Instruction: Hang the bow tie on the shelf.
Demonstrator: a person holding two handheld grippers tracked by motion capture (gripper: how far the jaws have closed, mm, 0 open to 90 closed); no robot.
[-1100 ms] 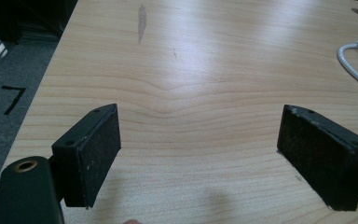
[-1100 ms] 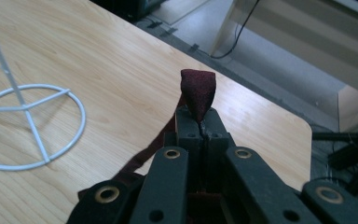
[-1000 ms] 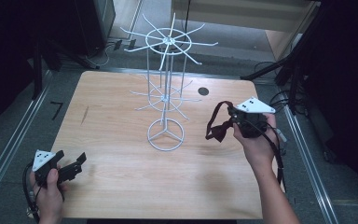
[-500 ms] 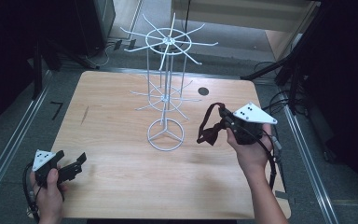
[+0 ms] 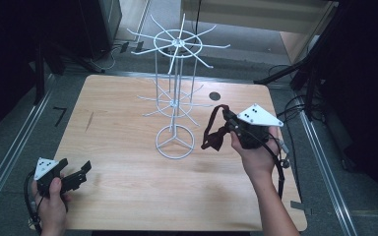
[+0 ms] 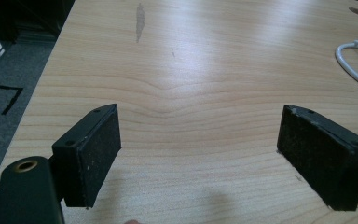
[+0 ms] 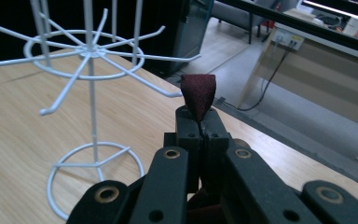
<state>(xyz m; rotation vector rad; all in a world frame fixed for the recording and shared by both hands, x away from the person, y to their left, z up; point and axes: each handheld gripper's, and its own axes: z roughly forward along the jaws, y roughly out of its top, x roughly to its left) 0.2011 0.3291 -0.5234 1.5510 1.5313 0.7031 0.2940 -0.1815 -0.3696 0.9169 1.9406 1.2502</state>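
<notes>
Your left tool [image 5: 81,173] sits low over the near-left corner of the counter [image 5: 128,123], its jaws spread wide with nothing between them. Mid-counter stands the white wire rack [image 5: 176,98]. Just right of its ring base, your right tool [image 5: 225,119] is pressed together on a dark maroon strap [image 5: 214,133], which loops limply below the jaws.

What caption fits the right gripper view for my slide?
Right gripper shut on a dark red strap, raised beside the white wire rack on the wooden table.
</notes>
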